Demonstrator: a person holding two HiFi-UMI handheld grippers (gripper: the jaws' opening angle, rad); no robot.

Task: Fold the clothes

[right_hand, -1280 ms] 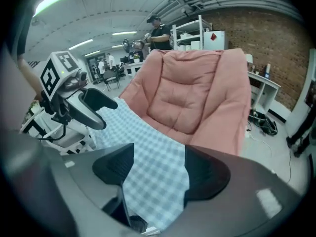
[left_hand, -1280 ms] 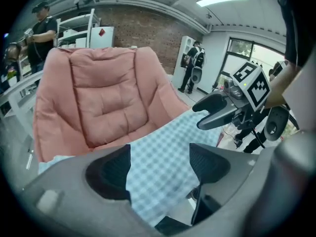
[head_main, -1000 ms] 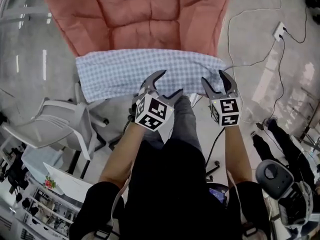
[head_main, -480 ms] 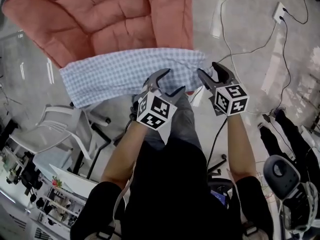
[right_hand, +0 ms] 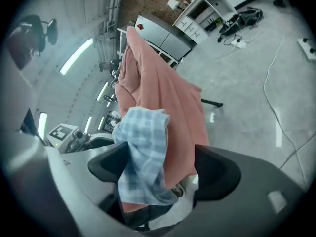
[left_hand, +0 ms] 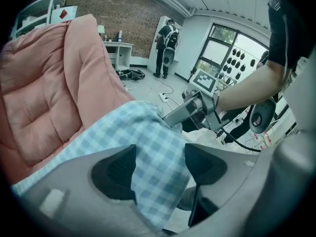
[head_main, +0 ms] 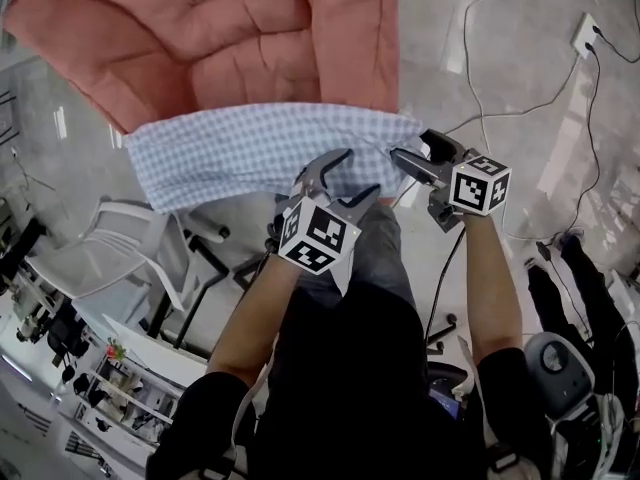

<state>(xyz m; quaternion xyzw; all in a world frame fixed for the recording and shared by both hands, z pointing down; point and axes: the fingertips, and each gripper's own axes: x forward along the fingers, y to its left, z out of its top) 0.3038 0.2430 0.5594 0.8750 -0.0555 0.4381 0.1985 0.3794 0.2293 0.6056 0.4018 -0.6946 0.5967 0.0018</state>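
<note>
A: Can any writing be read?

B: Only black-and-white square markers are seen, 1 set on each gripper's cube. A red mark is carried by a white shelf unit, but it is too small to be read.

A: Where is the garment found?

B: The blue checked cloth is draped along the near edge of a pink quilt.

A: And the jaws?

B: The left gripper has just been closing, yet its jaws are held apart, with checked fabric lying unpinched between them. The jaws of the right gripper have just been opened wide, and the cloth's right end hangs loose between them.

A: What else is around?

B: A white chair is seen at the left. A cable and a power strip lie on the floor at the far right. A grey trouser leg is seen directly below both grippers.

A: What is shown by 1 view alone?

B: A person standing beside a white cabinet is shown only by the left gripper view. Strip lights overhead are shown only by the right gripper view.
</note>
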